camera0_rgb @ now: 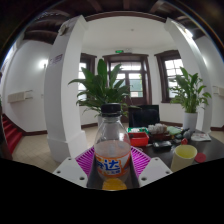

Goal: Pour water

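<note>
- While the gripper [113,163] clamps the bottle [112,148] upright between both pads, the yellow cup [184,155] sits off to one side, near the fingers
- Risk — tipping before the mouth is over the cup would spill; the smooth bottle might slip

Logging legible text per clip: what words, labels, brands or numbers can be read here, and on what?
Bottle between the gripper fingers: a blue label with a white logo, too blurred to read with certainty.
Red items on the table beyond: any print is too small to read.
No other text shows.
</note>
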Motion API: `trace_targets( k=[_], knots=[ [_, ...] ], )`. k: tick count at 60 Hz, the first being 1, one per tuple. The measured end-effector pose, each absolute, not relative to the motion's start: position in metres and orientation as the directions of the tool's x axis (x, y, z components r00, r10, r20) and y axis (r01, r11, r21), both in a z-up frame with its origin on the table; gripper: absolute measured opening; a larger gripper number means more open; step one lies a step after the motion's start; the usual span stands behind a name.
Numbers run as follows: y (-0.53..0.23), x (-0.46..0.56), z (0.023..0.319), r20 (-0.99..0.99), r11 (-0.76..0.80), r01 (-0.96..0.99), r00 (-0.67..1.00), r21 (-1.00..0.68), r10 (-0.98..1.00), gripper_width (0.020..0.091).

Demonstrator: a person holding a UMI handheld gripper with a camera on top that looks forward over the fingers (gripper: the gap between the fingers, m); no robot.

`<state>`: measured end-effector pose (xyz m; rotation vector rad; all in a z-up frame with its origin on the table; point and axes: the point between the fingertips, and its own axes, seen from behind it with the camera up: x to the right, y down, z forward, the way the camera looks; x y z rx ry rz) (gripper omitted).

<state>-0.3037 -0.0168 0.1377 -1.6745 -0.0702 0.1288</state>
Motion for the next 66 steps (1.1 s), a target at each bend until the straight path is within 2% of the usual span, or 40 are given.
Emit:
trace_targets(
  k=[2,8,10,11,13,14,27,37,44,52,59,66],
  knots=[
    [-0.016,-0.305,0.139,-0.028,-0.096,-0.015,0.992,-0.995,0.127,0.0518],
    [-0.016,-0.296,0.141,-0.033,-0.087,-0.022,0.991,-0.996,0.128,0.0425],
    [-0.017,-0.295,0.142,-0.035,-0.078,-0.026,0.991,-0.997,0.128,0.0416],
    [-0.016,-0.295,0.142,-0.036,-0.075,-0.026,0.991,-0.997,0.129,0.0384],
    [-0.016,-0.295,0.143,-0.038,-0.069,-0.029,0.99,-0.997,0.137,0.0393],
    [-0.016,-0.294,0.143,-0.041,-0.067,-0.032,0.99,-0.997,0.137,0.0363],
    [-0.017,-0.285,0.142,-0.118,-0.063,-0.11,0.983,-0.992,0.141,0.0362],
    [-0.007,-0.252,0.141,-0.434,-0.134,-0.421,0.896,-0.897,0.089,0.0363],
    [0.001,-0.229,0.143,-0.665,-0.132,-0.656,0.745,-0.743,0.041,0.0363],
    [0.009,-0.204,0.154,-0.885,-0.093,-0.881,0.466,-0.465,0.009,0.0376],
    [0.016,-0.187,0.17,-0.981,-0.05,-0.98,0.193,-0.194,0.008,0.0375],
    [0.023,-0.175,0.178,-0.998,-0.014,-0.998,-0.056,0.056,0.008,0.0377]
  ],
)
